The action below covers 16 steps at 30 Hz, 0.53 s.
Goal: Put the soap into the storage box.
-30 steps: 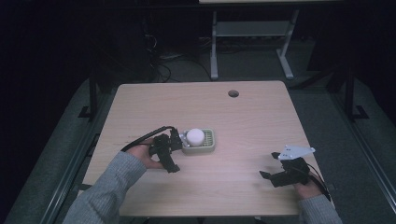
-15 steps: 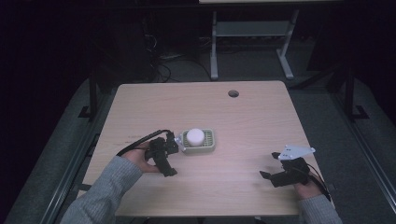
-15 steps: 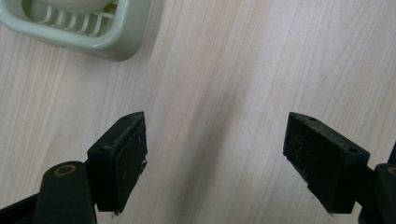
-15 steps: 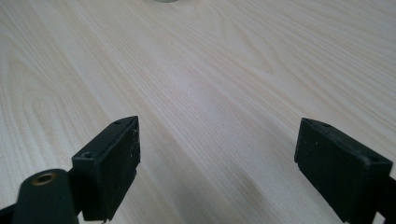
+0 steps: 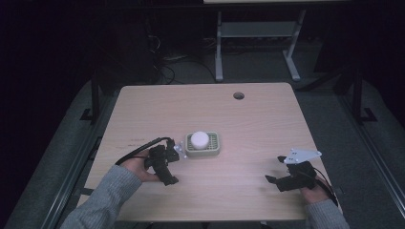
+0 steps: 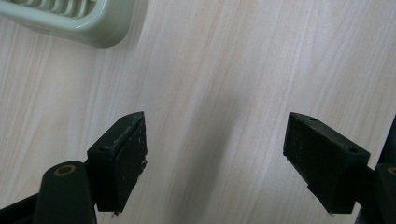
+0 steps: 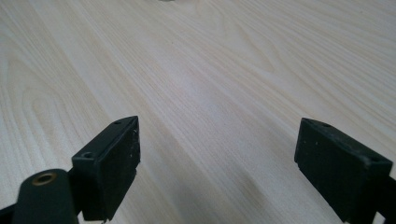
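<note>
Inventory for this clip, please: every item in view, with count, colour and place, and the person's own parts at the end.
soap dish: one, pale green, slatted, near the middle of the table; a corner shows in the left gripper view.
round white object: one, white, sitting in the soap dish.
table: one, light wood, with a round cable hole near its far edge.
stand: one, grey metal, on the floor beyond the table.
left hand-held gripper: one, black, open, just left of the soap dish, apart from it.
right hand-held gripper: one, black with a grey plate, open, near the table's right front.
sleeves: two, grey, at the bottom edge.
</note>
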Motion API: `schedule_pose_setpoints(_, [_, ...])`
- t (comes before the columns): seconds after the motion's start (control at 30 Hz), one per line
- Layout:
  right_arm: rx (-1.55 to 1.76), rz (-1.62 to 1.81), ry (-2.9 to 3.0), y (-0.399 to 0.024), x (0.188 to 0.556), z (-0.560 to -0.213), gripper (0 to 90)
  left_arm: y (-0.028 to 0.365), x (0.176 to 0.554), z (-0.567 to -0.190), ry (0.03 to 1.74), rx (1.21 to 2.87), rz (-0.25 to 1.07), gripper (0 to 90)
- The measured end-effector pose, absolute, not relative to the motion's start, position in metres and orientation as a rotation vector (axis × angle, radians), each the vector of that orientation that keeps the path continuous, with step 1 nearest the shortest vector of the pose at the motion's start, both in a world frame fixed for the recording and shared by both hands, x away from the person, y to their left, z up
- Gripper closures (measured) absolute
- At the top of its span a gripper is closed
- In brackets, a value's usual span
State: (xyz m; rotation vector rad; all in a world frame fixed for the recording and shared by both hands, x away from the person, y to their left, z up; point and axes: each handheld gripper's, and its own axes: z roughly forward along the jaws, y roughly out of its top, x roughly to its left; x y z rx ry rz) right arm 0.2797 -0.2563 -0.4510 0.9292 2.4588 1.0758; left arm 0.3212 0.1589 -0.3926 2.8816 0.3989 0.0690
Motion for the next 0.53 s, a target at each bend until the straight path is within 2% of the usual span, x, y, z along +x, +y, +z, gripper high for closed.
schedule_pose_setpoints(0.53, [0.928, 1.084, 2.452, -0.256, 0.279, -0.450, 13.6, 0.168, 0.307, -0.392, 0.414, 2.854, 0.085, 21.4])
